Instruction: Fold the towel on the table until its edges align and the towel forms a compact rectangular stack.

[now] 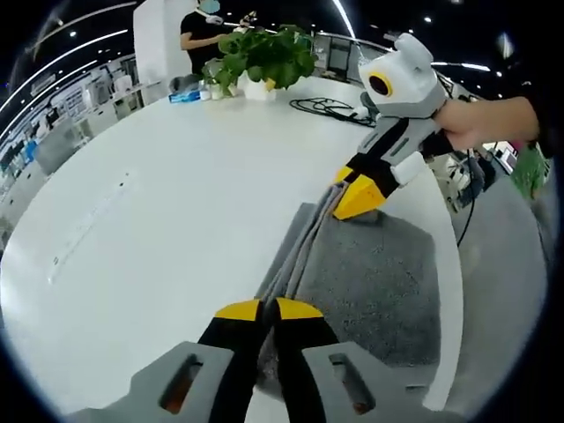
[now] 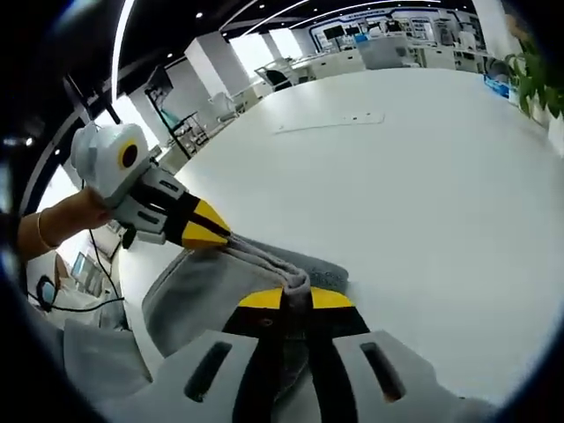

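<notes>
Left tool (image 1: 269,310) clamped on a raised edge of the gray towel (image 1: 379,282), fabric bunched between its yellow tips. Right tool (image 2: 295,300) likewise pinching the towel (image 2: 203,295) fold at its tips, just beside the left tool (image 2: 207,231). Right tool (image 1: 361,189) ahead and right of the left one. Rest of the towel flat on the white counter (image 1: 159,229), below both tools. Potted plant (image 1: 264,57) far ahead.
</notes>
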A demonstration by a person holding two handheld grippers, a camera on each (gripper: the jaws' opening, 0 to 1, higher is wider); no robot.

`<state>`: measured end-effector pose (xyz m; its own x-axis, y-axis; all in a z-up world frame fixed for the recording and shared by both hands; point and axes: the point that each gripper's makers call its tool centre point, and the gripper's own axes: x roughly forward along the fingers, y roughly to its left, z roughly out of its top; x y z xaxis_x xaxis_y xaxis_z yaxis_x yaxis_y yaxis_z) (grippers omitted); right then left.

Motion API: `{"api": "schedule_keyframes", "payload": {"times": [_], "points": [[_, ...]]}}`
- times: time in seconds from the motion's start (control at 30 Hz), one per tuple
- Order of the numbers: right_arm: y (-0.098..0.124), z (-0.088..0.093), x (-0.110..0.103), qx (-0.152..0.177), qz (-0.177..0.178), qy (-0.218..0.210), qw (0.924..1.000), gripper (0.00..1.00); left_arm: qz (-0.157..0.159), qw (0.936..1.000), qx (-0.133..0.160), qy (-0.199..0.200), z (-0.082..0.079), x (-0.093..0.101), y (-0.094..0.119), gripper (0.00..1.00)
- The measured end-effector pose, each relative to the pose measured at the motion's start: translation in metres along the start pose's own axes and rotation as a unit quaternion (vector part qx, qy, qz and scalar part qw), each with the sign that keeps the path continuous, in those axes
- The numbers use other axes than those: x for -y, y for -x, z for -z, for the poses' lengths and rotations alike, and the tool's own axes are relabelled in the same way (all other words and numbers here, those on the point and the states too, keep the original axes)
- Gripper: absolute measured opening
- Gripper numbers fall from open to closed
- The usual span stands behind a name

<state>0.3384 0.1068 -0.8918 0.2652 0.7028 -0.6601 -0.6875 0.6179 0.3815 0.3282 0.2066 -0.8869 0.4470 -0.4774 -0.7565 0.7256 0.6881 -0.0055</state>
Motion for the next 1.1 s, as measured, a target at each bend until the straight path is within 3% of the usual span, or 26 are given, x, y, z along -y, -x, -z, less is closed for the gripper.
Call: {"api": "schedule_keyframes", "payload": {"times": [0.13, 0.33, 0.63, 0.83, 1.1], "points": [[-0.002, 0.001, 0.004, -0.001, 0.009, -0.005, 0.9999, 0.08, -0.018, 0.9998, 0.004, 0.005, 0.000, -0.006, 0.003, 0.06], [0.001, 0.000, 0.007, 0.010, 0.025, 0.001, 0.9996, 0.13, -0.058, 0.9968, 0.028, 0.048, 0.001, -0.016, 0.015, 0.11], [0.011, -0.006, 0.011, 0.019, 0.043, 0.000, 0.9989, 0.14, -0.069, 0.9969, 0.011, 0.036, 0.011, -0.005, 0.034, 0.18], [0.019, -0.003, 0.016, 0.017, 0.067, 0.037, 0.9970, 0.20, -0.063, 0.9975, 0.004, 0.030, 0.018, 0.008, 0.042, 0.22], [0.033, 0.000, 0.015, 0.022, 0.066, 0.045, 0.9965, 0.22, -0.069, 0.9957, 0.019, 0.058, 0.022, 0.020, 0.052, 0.28]]}}
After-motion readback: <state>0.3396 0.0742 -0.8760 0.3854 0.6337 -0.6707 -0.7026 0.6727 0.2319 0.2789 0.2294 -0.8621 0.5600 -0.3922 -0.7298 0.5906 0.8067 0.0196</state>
